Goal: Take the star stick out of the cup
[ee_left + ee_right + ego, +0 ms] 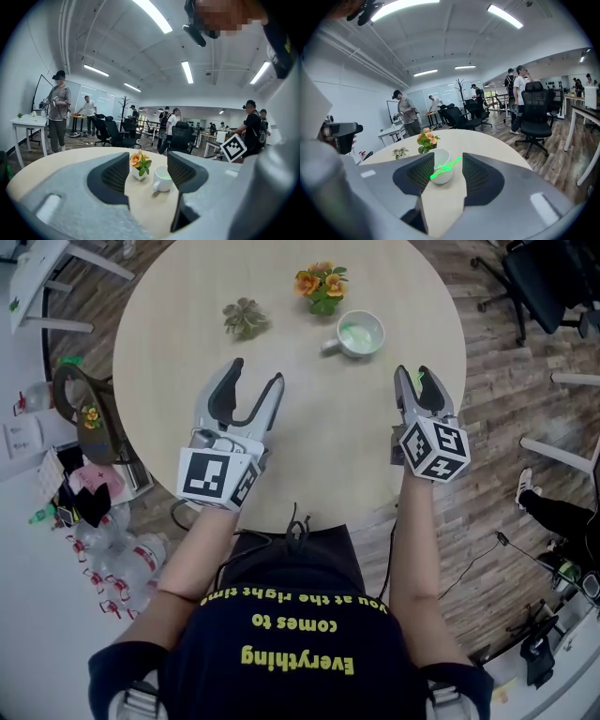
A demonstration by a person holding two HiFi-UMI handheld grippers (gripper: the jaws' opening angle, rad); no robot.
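A white cup (360,334) stands on the round wooden table (187,296), right of centre toward the far side. The green star stick (352,333) lies inside it. In the right gripper view the stick (446,168) glows green at the cup (440,172) and slants up to the right, framed by the jaws. My right gripper (413,373) is open, short of the cup and to its near right, touching nothing. My left gripper (257,374) is open and empty over the table's middle. The cup (162,179) also shows between its jaws, some way ahead.
A small pot of orange flowers (321,287) stands just behind the cup, and a little succulent (246,317) sits to their left. A chair with bags (86,418) and several bottles (131,559) crowd the floor at the left. Office chairs (534,117) and people stand beyond the table.
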